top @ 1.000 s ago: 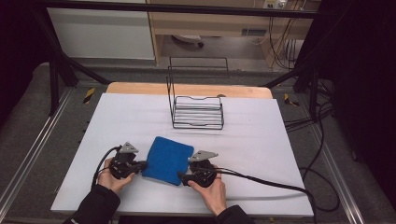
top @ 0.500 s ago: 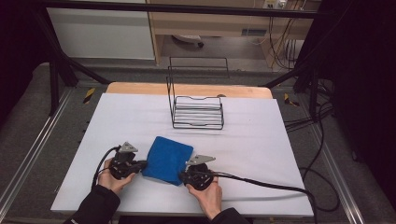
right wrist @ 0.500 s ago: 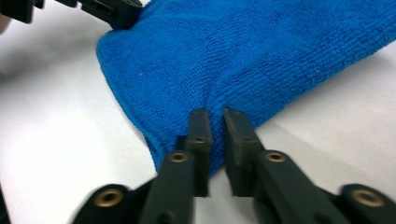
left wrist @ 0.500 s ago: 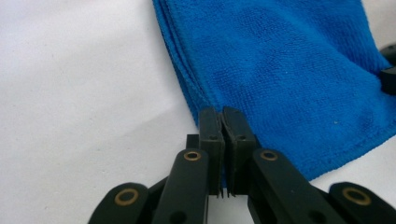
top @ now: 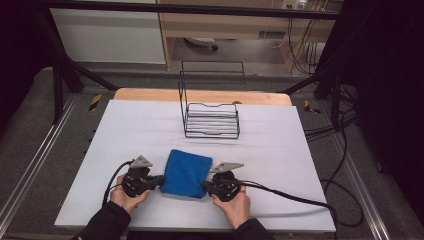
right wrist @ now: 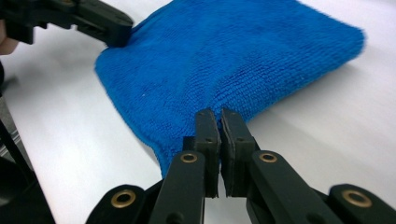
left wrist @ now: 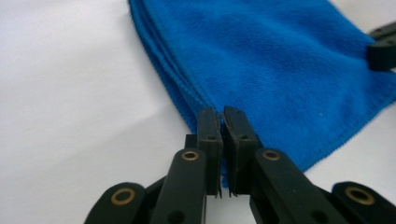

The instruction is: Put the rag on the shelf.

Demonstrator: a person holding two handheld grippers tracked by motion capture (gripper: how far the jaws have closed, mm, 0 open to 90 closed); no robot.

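Blue cloth [top: 185,173] lies folded flat on the white counter [top: 280,150], on the near side of the wire rack [top: 210,120] and well apart from it, toward the person.

Left tool [top: 159,181] is pinched shut on the cloth's near left corner; right tool [top: 206,187] is pinched shut on its near right corner. The right jaws have just been closing, and that corner now sits between them. My reading: a corner in each tool means the near edge can be lifted evenly, either to unfold the cloth or to fold it over toward the rack. Both hands rest low on the counter, which suits a grip on thin fabric lying flat.

What each view adds:
- High view: overall layout of rack, cloth and both hands [top: 131,197], with cables trailing off to the sides. The jaw tips are too small here to judge the grip.
- Left gripper view: jaws of the left tool [left wrist: 221,122] nearly touching, cloth edge [left wrist: 280,70] caught between them. The folded layers show as stacked ridges along the cloth's side, which the high view does not resolve. The other tool's tip [left wrist: 383,46] shows at the far corner.
- Right gripper view: right tool [right wrist: 219,122] clamped on its corner, with the fabric [right wrist: 233,56] puckering slightly toward the jaws, a sign of tension. The left tool [right wrist: 100,23] bites the opposite corner.
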